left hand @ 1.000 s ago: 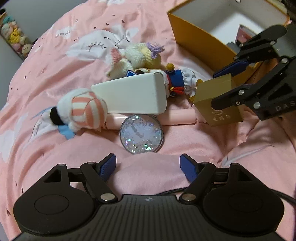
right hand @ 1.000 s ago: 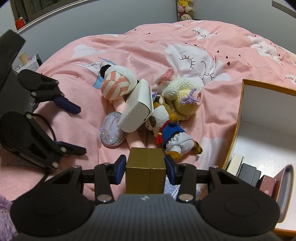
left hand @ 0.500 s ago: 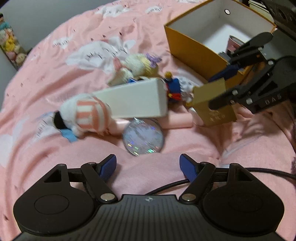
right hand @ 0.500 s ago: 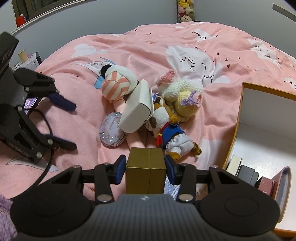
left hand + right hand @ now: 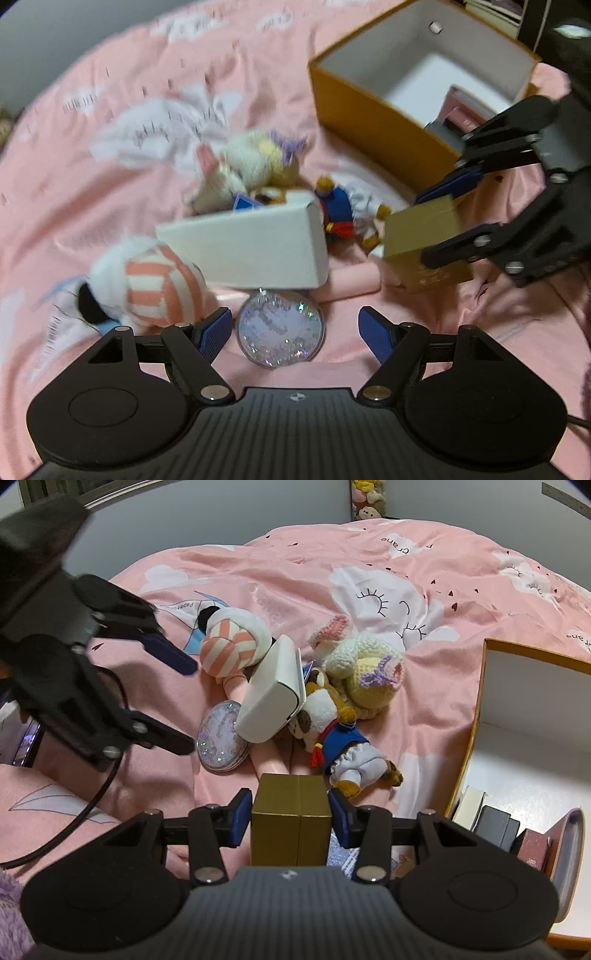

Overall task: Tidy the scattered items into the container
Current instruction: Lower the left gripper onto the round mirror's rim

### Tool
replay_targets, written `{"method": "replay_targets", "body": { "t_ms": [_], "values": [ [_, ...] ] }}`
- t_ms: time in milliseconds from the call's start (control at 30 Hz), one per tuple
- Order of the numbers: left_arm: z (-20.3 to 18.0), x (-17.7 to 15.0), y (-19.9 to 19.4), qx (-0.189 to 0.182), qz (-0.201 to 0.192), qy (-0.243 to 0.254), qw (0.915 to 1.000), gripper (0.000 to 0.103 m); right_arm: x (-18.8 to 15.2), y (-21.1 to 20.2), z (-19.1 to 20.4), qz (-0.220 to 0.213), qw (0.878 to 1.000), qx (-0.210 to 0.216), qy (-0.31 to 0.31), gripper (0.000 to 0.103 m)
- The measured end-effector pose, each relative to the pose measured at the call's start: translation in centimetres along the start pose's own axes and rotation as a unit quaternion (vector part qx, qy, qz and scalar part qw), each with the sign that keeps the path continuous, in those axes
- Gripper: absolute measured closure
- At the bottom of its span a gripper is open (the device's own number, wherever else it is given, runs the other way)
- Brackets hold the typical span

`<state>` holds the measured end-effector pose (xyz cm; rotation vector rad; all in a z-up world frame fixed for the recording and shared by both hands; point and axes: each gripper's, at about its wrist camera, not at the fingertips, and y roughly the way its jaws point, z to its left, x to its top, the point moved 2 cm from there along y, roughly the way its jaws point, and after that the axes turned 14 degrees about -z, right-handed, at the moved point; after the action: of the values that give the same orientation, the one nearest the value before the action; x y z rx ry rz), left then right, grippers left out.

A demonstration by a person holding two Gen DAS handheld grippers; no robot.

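My right gripper (image 5: 291,814) is shut on a small gold box (image 5: 291,823), held just above the pink bedding; the left wrist view shows the same gold box (image 5: 424,243) between the right gripper's fingers. My left gripper (image 5: 295,330) is open, its blue pads either side of a round glittery compact (image 5: 281,328), also seen as the compact (image 5: 221,740) under the left gripper (image 5: 186,705). Behind lie a white box (image 5: 247,247), a striped plush (image 5: 155,284), a crochet bunny (image 5: 365,672) and a blue-coated plush (image 5: 332,734). The orange container (image 5: 373,122) stands open at the right.
Inside the container (image 5: 476,731) several small boxes and a pink-rimmed item (image 5: 570,864) sit at the near end. A pink tube (image 5: 351,284) lies beside the compact. A cable (image 5: 74,812) trails from the left gripper. Plush toys (image 5: 367,500) sit on a far shelf.
My left gripper moved forward toward the compact, which now sits between its open pads, and the view tilted. The right gripper and gold box stayed still.
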<state>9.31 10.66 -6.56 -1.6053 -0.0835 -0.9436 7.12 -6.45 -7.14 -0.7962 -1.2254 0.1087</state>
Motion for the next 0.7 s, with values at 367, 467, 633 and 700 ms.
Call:
{"method": "replay_targets", "body": {
  "t_ms": [367, 467, 633, 700],
  "values": [
    [3.2, -0.6, 4.9, -0.013, 0.076, -0.036, 0.9964, 0.014, -0.4, 0.1, -0.8, 0.007, 1.000, -0.009, 0.016, 0.055],
    [3.2, -0.9, 5.8, -0.026, 0.090, -0.039, 0.9948, 0.014, -0.5, 0.1, -0.9, 0.010, 1.000, -0.013, 0.017, 0.055],
    [3.5, -1.3, 6.9, -0.040, 0.105, -0.056, 0.9922, 0.017, -0.6, 0.1, -0.9, 0.010, 1.000, -0.014, 0.014, 0.055],
    [3.5, -1.3, 6.8, -0.043, 0.105, -0.058, 0.9918, 0.020, -0.7, 0.1, -0.8, 0.010, 1.000, -0.014, 0.013, 0.055]
  ]
}}
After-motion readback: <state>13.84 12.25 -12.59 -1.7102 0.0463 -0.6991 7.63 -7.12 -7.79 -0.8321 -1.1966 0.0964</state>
